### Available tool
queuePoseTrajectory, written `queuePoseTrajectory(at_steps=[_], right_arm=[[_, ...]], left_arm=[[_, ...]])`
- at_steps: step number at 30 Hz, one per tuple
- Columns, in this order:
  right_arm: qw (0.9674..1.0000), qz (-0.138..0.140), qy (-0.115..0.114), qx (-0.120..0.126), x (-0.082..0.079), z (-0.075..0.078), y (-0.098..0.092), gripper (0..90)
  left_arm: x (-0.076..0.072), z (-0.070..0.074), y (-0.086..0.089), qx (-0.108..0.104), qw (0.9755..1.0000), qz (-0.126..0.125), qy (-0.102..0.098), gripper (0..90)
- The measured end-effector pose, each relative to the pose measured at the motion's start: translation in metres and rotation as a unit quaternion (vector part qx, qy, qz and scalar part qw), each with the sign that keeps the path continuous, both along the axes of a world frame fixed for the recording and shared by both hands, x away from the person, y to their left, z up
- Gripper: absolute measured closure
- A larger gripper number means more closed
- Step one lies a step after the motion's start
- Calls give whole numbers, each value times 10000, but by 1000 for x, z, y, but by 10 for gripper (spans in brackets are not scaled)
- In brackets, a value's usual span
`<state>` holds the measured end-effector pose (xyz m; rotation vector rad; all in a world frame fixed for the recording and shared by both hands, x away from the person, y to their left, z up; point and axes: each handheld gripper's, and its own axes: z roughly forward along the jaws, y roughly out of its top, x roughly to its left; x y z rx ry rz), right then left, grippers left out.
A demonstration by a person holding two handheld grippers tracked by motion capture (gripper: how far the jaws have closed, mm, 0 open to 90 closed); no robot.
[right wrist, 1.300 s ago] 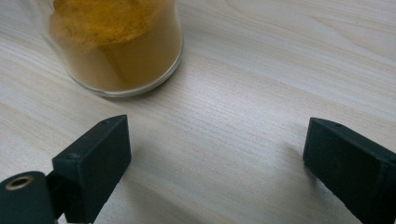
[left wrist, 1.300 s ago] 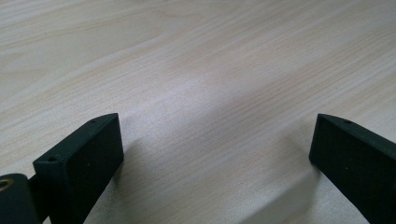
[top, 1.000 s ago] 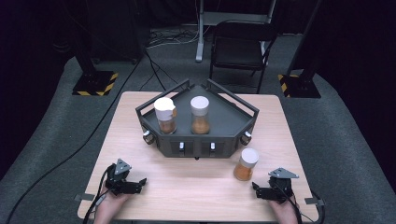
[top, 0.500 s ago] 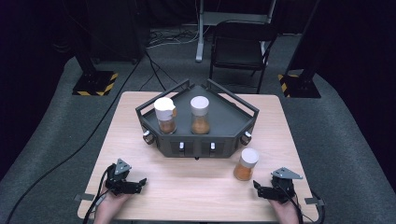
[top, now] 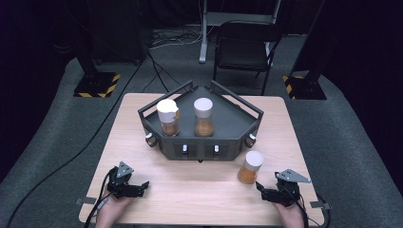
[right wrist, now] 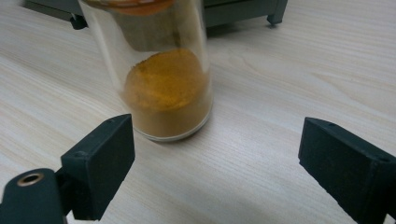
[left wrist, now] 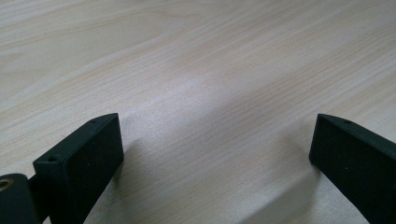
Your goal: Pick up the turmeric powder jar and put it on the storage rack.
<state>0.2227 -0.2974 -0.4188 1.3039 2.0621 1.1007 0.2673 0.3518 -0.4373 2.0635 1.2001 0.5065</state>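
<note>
Orange powder jar (top: 250, 167) is standing on the table (top: 199, 190) beside the rack (top: 204, 142) holding 2 jars; right gripper (top: 266, 192), jaws narrowing but spread, is nearing it ungrasped; left gripper (top: 138, 187) is idling, jaws spread

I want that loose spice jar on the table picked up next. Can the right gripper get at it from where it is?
Probably yes: the right gripper has open jaws, the spice jar stands upright just ahead, slightly off-centre, with bare table between.
</note>
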Motion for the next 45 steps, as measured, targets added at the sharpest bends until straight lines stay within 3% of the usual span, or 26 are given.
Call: queuePoseTrajectory(at_steps=[21, 45], right_arm=[[9997, 107, -219, 85, -3, 13, 2, 115], [9989, 280, -334, 171, 6, 25, 13, 132]], left_arm=[[0, 0, 0, 0, 10000, -1, 1, 24], [0, 0, 0, 4, 10000, -3, -4, 24]])
